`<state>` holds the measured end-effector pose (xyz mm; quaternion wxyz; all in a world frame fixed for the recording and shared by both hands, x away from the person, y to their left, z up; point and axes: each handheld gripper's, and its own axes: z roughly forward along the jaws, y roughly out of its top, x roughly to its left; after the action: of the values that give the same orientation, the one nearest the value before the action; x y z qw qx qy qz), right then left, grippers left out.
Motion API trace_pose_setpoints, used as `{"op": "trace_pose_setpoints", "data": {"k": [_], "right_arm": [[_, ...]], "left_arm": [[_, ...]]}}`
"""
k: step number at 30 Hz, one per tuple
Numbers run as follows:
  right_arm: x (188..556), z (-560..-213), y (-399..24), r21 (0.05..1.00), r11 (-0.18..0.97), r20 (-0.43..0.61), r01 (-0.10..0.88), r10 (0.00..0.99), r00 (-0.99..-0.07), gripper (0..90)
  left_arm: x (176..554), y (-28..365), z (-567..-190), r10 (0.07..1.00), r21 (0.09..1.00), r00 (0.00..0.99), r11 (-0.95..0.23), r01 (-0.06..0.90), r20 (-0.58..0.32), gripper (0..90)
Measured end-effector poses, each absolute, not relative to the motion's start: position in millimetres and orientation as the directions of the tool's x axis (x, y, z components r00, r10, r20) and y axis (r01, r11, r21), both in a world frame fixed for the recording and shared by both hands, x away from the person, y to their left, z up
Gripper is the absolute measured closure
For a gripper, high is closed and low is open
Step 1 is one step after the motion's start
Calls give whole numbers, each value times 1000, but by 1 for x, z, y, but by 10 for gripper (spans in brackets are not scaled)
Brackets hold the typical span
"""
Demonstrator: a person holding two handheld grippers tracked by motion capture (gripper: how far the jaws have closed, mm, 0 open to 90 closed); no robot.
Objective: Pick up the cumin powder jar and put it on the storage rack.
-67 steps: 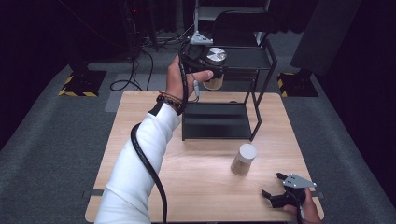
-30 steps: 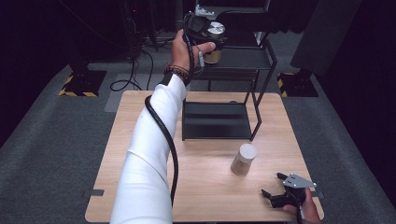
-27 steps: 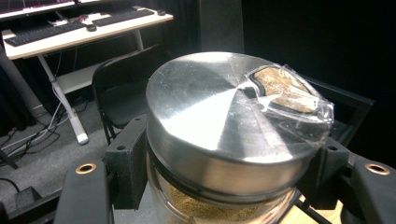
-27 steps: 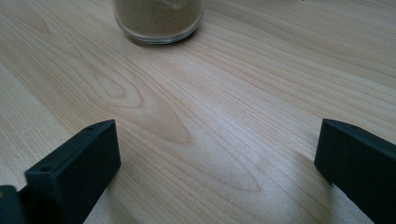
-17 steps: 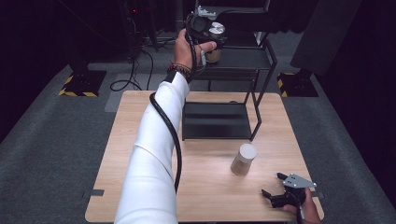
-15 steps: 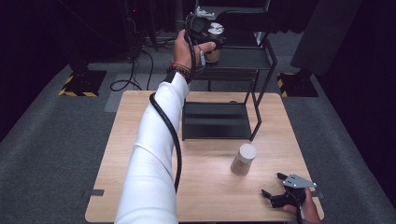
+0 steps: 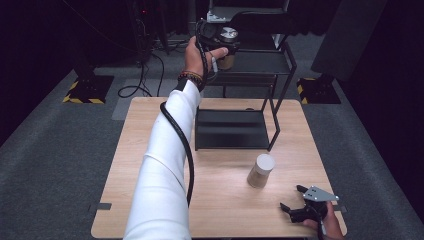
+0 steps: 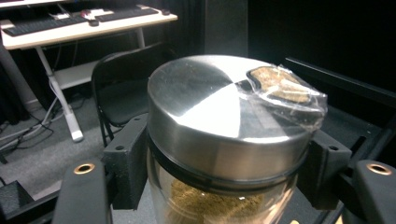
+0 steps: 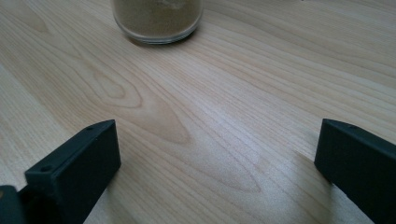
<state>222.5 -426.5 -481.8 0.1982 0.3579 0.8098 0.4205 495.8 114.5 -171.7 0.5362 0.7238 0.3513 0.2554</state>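
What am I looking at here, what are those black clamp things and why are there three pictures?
A person holds a hand-operated gripper in each hand. The high view looks down on a wooden table bearing a black metal rack. The other two pictures come from cameras riding on the grippers. The left gripper, reached out to the rack's upper shelf, has its jaws around a steel-lidded jar of brownish powder; they have just been easing apart. The right gripper rests open near the table's front edge. A second jar stands on the table beyond it.

A white-lidded jar (image 7: 261, 170) stands on the wooden table (image 7: 150, 150).
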Motion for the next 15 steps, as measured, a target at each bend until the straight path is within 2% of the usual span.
{"op": "trace_pose_setpoints", "data": {"k": [8, 13, 15], "right_arm": [[222, -482, -426, 824, 389, -20, 413, 747, -665, 0], [222, -482, -426, 824, 389, -20, 412, 747, -665, 0], [222, -482, -426, 824, 389, -20, 412, 747, -665, 0]], "left_arm": [[486, 111, -167, 806, 963, 592, -152, 224, -11, 102], [477, 112, -163, 811, 965, 585, -138, 224, -20, 23], [473, 113, -160, 810, 965, 587, -145, 220, -12, 20]]}}
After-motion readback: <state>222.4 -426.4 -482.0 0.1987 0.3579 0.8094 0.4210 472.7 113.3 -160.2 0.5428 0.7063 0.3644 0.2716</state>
